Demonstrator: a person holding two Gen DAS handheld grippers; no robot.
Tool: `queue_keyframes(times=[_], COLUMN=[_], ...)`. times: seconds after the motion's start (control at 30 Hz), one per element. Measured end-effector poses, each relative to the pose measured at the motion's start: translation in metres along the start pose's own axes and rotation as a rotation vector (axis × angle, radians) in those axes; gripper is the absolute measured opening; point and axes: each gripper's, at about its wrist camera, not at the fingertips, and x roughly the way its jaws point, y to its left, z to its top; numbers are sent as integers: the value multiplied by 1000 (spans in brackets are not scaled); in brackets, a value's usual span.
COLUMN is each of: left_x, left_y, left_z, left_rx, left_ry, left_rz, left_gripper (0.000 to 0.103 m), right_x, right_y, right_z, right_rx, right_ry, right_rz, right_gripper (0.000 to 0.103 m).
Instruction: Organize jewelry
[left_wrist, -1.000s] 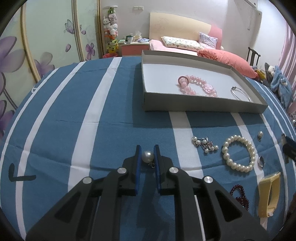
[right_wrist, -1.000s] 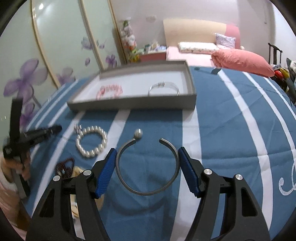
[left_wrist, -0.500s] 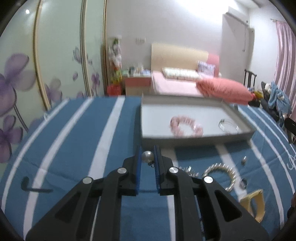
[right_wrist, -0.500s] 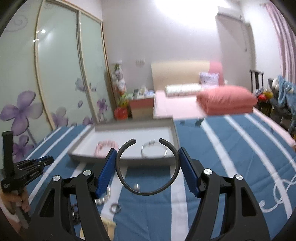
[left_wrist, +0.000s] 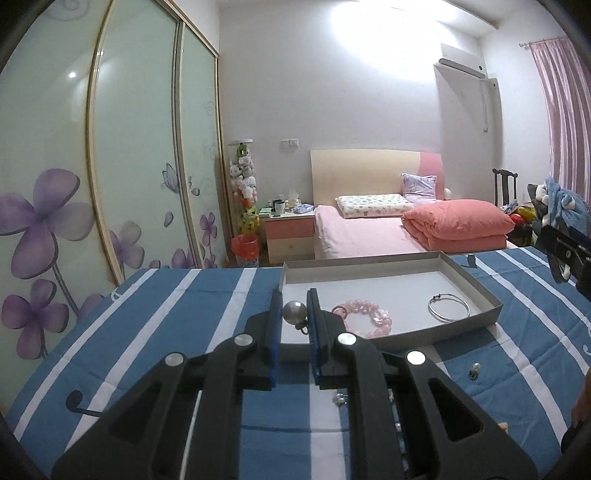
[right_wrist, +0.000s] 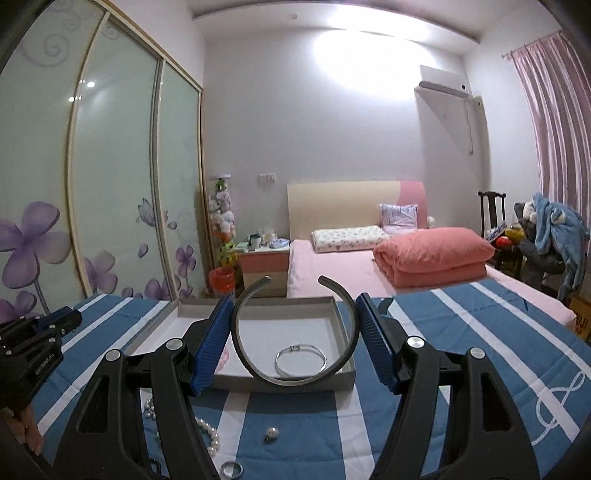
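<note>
Pretty dim room, one ceiling light (right_wrist: 373, 55) blowing out the far wall in white glare. Fisheye bends the wardrobe doors (left_wrist: 122, 155) at the left edge, corners go black, everything looks soft.

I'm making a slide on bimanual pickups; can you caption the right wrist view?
Right hand-held gripper holding an open dark bangle above the grey tray on the striped cloth.

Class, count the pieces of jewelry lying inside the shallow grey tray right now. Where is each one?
2. A pink beaded bracelet lies left of centre in the shallow grey tray; a thin silver bangle lies to its right. The tongs may hide more.
</note>
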Motion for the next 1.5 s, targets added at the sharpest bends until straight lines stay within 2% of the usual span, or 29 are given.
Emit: queue_keyframes(times=[0.27, 0.63, 0.7, 0.73, 0.9, 1.0, 1.07, 1.13, 1.17, 1.23, 1.37, 1.5], left_x=[6, 20, 27, 29, 57, 81, 90, 88, 88, 88, 89, 96], left_y=[-3, -12, -12, -13, -13, -20, -22, -22, -21, -16, -12, -12], left_z=[4, 7, 9, 10, 17, 18, 18, 18, 17, 16, 15, 14], left_rx=[-2, 6, 3, 0, -32, -40, -49, -40, -38, -56, -77, -94], left_ry=[-4, 7, 10, 11, 21, 48, 74, 64, 63, 65, 48, 55], left_rz=[-7, -20, -23, -25, -51, -75, -90, -90, -95, -103, -105, -124], left_gripper=[14, 14, 14, 14, 14, 14, 14, 14, 14, 14, 14, 14], right_x=[0, 13, 20, 22, 45, 70, 75, 76, 75, 71, 69, 69], right_y=[4, 6, 4, 3, 5, 9, 1, -14, -20, -25, -29, -26], right_z=[7, 9, 10, 11, 14, 8, 3, 1, 0, -5, -31, -48], right_rx=[-8, -15, -8, -8, -20, -15, 14, 48, 56, 56, 28, -11], right_ry=[-39, -26, -19, -19, -9, 46, 74, 149, 183, 237, 452, 569], right_rz=[4, 6, 7, 6, 7, 63, 78, 97, 102, 97, 126, 104], right_gripper=[68, 68, 68, 64, 64, 51, 50, 54, 63, 70, 71, 71])
